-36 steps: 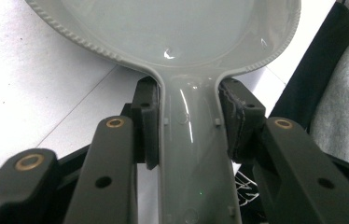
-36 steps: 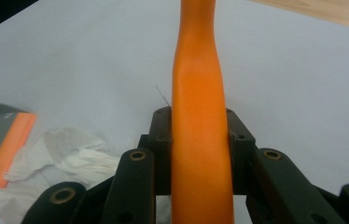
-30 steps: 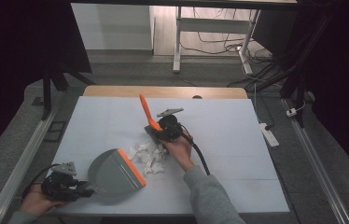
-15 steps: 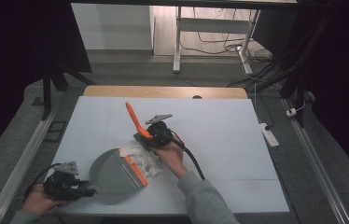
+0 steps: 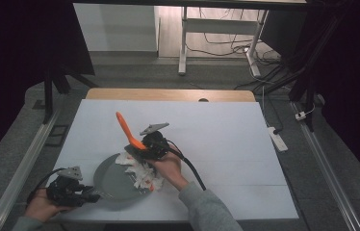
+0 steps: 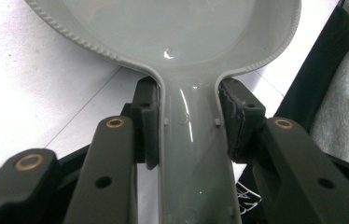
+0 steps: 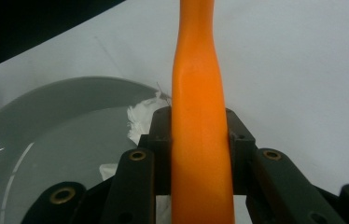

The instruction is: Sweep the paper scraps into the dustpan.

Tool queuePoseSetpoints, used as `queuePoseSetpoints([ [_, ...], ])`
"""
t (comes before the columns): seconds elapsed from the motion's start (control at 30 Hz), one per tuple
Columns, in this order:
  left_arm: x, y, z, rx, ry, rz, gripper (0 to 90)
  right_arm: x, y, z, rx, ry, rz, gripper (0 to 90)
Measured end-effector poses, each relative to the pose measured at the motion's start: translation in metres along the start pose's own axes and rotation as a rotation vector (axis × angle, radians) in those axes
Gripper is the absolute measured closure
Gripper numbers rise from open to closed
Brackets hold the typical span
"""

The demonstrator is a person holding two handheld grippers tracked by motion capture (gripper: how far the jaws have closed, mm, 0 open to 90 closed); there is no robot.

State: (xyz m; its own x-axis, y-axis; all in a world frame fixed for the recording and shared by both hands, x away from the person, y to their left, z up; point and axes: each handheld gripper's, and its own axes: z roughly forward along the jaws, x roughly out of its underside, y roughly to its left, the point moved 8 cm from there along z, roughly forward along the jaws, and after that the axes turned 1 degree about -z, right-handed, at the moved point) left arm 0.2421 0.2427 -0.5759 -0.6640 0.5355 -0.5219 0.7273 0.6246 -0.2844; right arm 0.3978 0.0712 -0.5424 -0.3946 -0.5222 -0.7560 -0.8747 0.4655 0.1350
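At lower left of the high view, the left gripper (image 5: 89,194) clamps the handle of a grey plastic dustpan (image 5: 115,180). At centre, the right gripper (image 5: 137,150) grasps an orange-handled brush (image 5: 127,130) over crumpled white paper scraps (image 5: 144,175) at the dustpan's mouth on the white table (image 5: 226,139).

- We see a grey plastic dustpan (image 5: 113,180) lying flat on the white bench (image 5: 226,139), near its front left corner. Its round, shallow pan has a ribbed rim, and its handle (image 6: 196,158) points toward the front left, clamped between the pads of the left gripper (image 5: 67,190).
- We see a brush with an orange handle (image 5: 126,129), which rises tilted up and away to the left, pinched in the right gripper (image 5: 144,149). The brush head is hidden under the hand.
- We see crumpled white paper scraps (image 5: 142,174) heaped at the dustpan's right edge, partly inside the pan, partly on the bench.
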Motion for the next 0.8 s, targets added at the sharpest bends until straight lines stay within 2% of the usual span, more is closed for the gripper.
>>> queuePoseSetpoints([
  [0.07,0.000,0.000,0.000,0.001,0.000,0.000,61.7,-0.001,0.003,-0.001,-0.007,-0.004,-0.009,71.0],
  [0.17,0.000,0.000,0.000,0.002,-0.002,0.000,61.7,-0.008,0.004,-0.011,-0.012,-0.043,-0.020,71.0],
  [0.27,0.000,0.000,0.000,0.002,-0.002,0.001,61.7,-0.013,-0.004,-0.024,0.022,-0.075,-0.025,71.0],
  [0.43,0.001,-0.001,0.000,0.006,0.000,0.001,61.7,-0.015,-0.019,-0.041,0.054,-0.105,-0.002,71.0],
  [0.47,0.001,-0.001,0.000,0.006,0.001,0.002,61.7,-0.014,-0.026,-0.048,0.069,-0.114,0.005,71.0],
  [0.6,0.002,-0.001,0.000,0.008,0.002,0.003,61.7,-0.009,-0.033,-0.056,0.088,-0.116,0.013,71.0],
  [0.63,0.002,-0.001,0.000,0.009,0.002,0.003,61.7,-0.005,-0.039,-0.058,0.106,-0.108,0.020,71.0],
  [0.8,0.002,-0.003,0.000,0.009,0.008,0.004,61.7,0.004,-0.050,-0.056,0.141,-0.087,0.048,71.0],
])
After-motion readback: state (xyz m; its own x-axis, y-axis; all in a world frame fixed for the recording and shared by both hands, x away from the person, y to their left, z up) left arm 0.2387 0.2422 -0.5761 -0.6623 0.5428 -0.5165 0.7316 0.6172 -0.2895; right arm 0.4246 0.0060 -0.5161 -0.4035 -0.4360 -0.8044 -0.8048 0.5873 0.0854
